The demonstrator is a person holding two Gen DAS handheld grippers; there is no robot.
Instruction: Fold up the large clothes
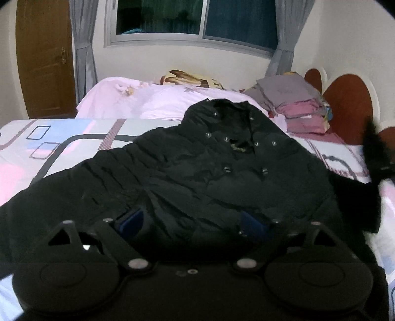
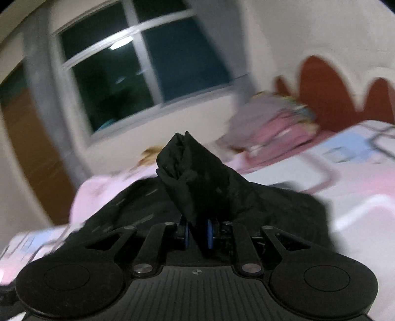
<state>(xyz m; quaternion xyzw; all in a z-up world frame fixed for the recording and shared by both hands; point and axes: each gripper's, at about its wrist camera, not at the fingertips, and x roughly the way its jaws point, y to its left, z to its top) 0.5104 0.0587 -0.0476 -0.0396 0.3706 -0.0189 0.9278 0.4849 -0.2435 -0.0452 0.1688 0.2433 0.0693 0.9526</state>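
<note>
The left tongs [image 1: 192, 222] stand wide open low over the near hem of a black puffer jacket [image 1: 209, 168], their blue pads [image 1: 130, 222] spread apart with dark fabric lying beneath and between them; whether the pads touch it cannot be told. The right tongs [image 2: 197, 234] are nearly closed, pinching a bunched fold of the black jacket [image 2: 192, 177], which rises in a peak just beyond the blue pads [image 2: 209, 233]; that view is blurred. The jacket lies spread across the bed [image 1: 49, 148], snaps up, collar toward the far side, one sleeve trailing off to the left edge. Bare patterned sheet lies open to the left and right of it. Farther on sit a pink quilt [image 1: 148, 98], a stack of folded clothes [image 1: 296, 106] by the red headboard [image 1: 350, 103], then the window [image 1: 197, 19] with grey curtains [image 1: 84, 49].
</note>
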